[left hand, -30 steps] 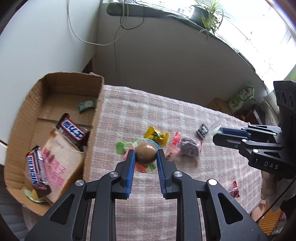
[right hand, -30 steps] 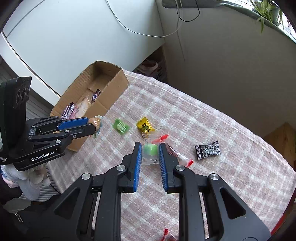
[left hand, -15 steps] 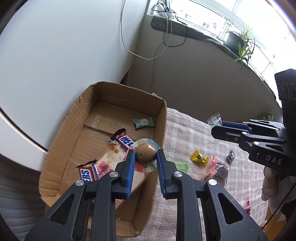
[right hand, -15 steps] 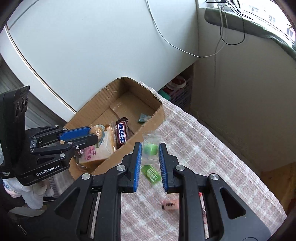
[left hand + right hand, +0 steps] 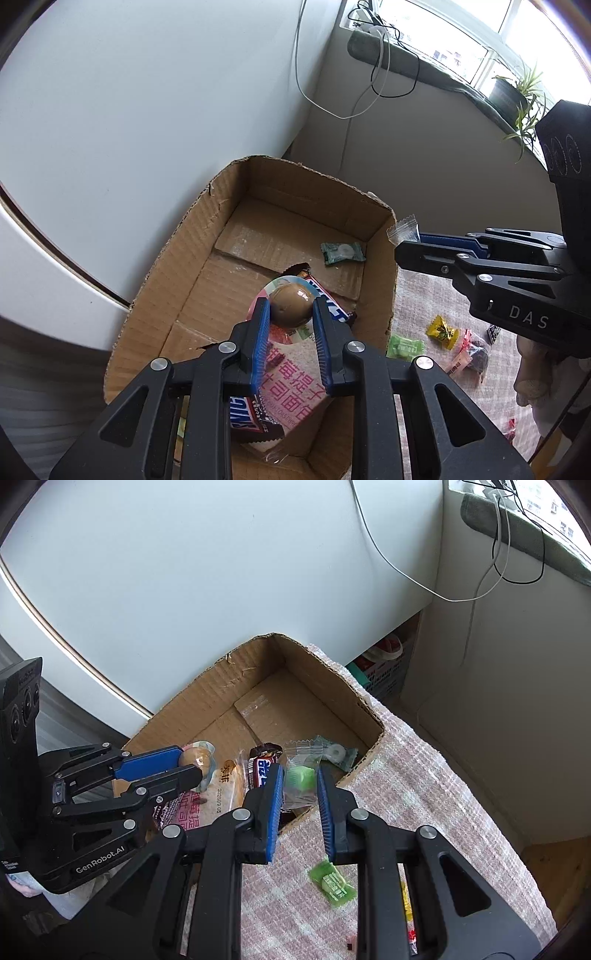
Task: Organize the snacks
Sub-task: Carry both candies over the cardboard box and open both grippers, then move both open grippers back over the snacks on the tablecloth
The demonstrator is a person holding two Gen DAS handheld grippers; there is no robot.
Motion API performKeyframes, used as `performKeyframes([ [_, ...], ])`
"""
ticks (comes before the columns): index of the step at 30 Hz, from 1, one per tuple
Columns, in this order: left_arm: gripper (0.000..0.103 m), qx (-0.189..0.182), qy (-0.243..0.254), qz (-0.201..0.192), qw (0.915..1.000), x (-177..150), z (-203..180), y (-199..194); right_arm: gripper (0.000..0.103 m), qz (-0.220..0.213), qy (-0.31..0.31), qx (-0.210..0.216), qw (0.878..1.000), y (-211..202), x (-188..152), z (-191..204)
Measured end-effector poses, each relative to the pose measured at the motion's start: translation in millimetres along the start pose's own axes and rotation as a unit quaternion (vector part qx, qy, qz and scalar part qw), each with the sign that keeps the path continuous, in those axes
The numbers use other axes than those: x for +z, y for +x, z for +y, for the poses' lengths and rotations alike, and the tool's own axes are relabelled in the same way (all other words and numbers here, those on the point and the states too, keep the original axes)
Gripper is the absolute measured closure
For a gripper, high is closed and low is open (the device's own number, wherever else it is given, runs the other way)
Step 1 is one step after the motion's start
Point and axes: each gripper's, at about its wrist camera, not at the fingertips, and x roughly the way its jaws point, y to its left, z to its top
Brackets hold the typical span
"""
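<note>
My left gripper [image 5: 290,308] is shut on a round brown snack in a clear wrapper [image 5: 290,305] and hangs over the open cardboard box [image 5: 184,266]. In the right wrist view the same left gripper [image 5: 192,764] holds that snack [image 5: 195,757] above the box [image 5: 207,686]. My right gripper [image 5: 299,775] is shut on a clear packet with a green candy [image 5: 300,775], above the box's near right wall. In the left wrist view the right gripper [image 5: 406,245] shows the packet's edge [image 5: 402,229] sticking out. Inside the box lie a pink bread bag [image 5: 295,391], Snickers bars [image 5: 243,417] and a green sweet [image 5: 341,253].
On the checked tablecloth [image 5: 406,775] right of the box lie a green candy [image 5: 332,882], a yellow one [image 5: 441,330], a pink packet [image 5: 458,363] and a dark packet [image 5: 478,356]. White wall and cables stand behind the box. A windowsill with a plant [image 5: 517,88] is far right.
Both grippers have carried their snacks left from over the tablecloth to over the box. Their grips have not changed.
</note>
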Motion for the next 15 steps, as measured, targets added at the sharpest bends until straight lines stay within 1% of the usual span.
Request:
performKeyframes([
  [7, 0.080, 0.005, -0.008, 0.005, 0.9999, 0.2, 5.3, 0.3, 0.083, 0.006, -0.001, 0.004, 1.000, 9.4, 2.9, 3.3],
  [9, 0.079, 0.006, -0.012, 0.009, 0.9999, -0.4, 6.9, 0.6, 0.082, 0.006, 0.000, 0.004, 1.000, 9.6, 3.3, 3.2],
  [10, 0.077, 0.007, -0.013, 0.012, 0.9998, -0.2, 7.5, 1.1, 0.072, 0.005, -0.001, 0.003, 1.000, 9.2, 3.5, 3.4],
  [11, 0.069, 0.010, -0.015, 0.013, 0.9998, 0.0, 8.0, 1.3, 0.055, 0.003, -0.002, 0.000, 1.000, 8.1, 3.5, 3.6],
  [12, 0.063, 0.011, -0.018, 0.012, 0.9997, 0.2, 8.4, 0.9, 0.047, -0.003, -0.003, -0.001, 1.000, 6.1, 3.1, 3.7],
  [13, 0.063, 0.011, -0.019, 0.010, 0.9997, 0.4, 9.0, 0.5, 0.038, -0.008, -0.003, -0.002, 1.000, 4.1, 2.7, 3.7],
  [15, 0.063, 0.011, -0.021, 0.009, 0.9997, 0.6, 9.2, 0.0, 0.036, -0.010, -0.002, -0.002, 1.000, 2.3, 2.3, 2.8],
])
